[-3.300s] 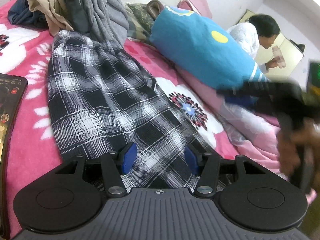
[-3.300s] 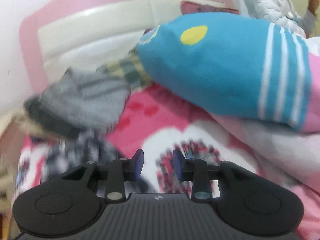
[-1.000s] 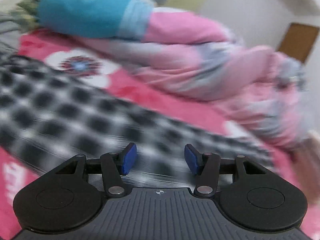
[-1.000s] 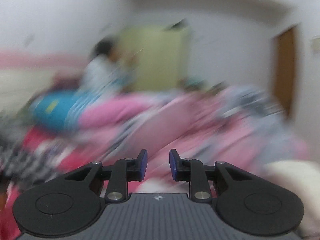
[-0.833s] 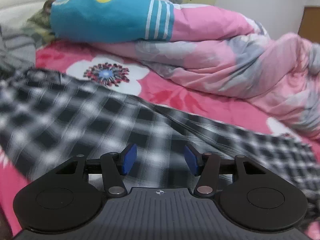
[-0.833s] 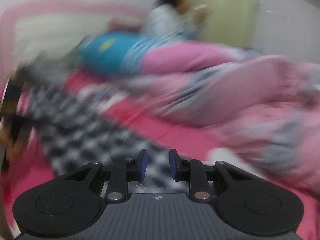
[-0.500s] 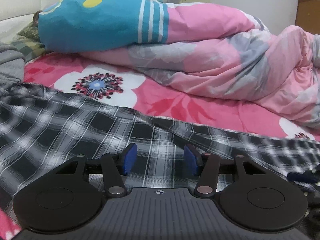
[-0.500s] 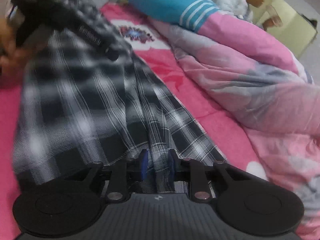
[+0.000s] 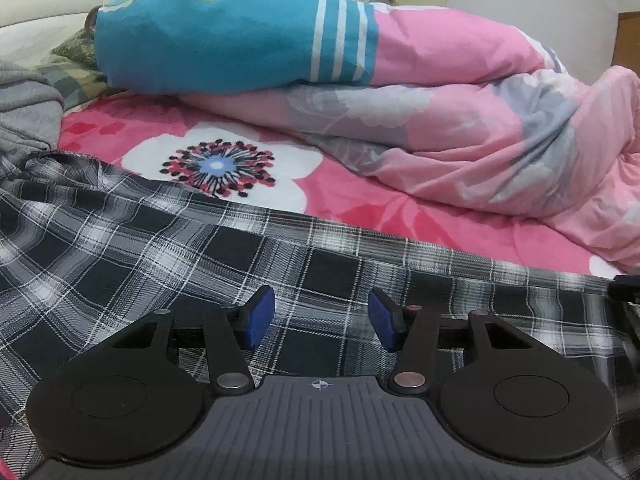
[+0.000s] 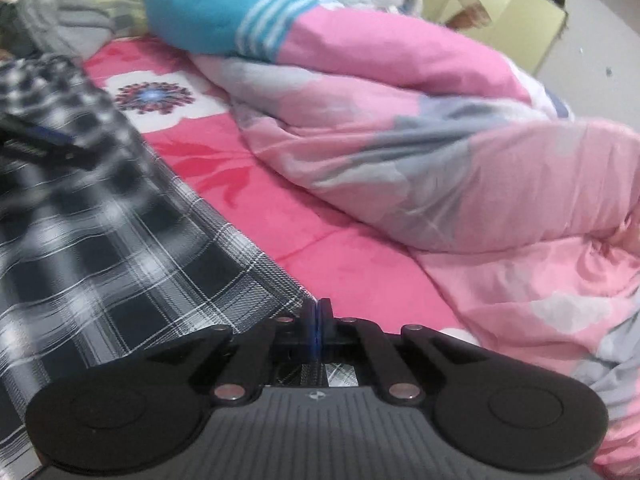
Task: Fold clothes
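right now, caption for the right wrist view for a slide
Right gripper shut on the hem corner of the plaid garment on the pink floral bedsheet.

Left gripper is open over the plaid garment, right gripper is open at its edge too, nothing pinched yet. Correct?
Not quite. The left gripper is open over the plaid garment, but the right gripper is not open: its jaws have just been closing and now stand together at the garment's edge, apparently pinching it. The right wrist view shows it.
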Demonstrator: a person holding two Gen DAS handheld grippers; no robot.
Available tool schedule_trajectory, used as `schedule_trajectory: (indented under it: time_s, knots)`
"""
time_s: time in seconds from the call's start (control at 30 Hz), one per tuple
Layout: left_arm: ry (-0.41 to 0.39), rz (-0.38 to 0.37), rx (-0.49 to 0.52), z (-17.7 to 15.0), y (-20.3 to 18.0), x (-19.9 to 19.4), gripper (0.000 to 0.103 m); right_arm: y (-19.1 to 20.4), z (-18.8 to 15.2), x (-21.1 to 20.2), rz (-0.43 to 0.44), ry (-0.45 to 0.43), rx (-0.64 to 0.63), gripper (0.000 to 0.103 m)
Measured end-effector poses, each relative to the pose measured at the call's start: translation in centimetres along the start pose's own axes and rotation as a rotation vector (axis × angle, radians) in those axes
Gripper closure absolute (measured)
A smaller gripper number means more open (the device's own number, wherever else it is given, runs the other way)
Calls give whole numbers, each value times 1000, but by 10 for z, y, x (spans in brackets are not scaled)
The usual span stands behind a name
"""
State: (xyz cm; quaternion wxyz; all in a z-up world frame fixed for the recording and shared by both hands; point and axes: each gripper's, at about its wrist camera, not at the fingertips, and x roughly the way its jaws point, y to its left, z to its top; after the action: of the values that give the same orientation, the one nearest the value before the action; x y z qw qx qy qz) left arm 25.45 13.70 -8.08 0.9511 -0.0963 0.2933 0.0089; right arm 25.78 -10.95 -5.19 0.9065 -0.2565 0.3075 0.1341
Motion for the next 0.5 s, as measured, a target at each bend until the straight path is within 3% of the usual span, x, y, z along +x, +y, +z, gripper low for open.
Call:
schedule_trajectory:
  time_s: [0.4, 0.5]
  knots:
    - [6, 13, -8, -2, 3, 4, 52, -8, -15, 54, -9, 83, 22, 103]
    - [8, 18, -2, -3, 2, 5, 52, -27, -19, 59, 32, 77, 136, 101]
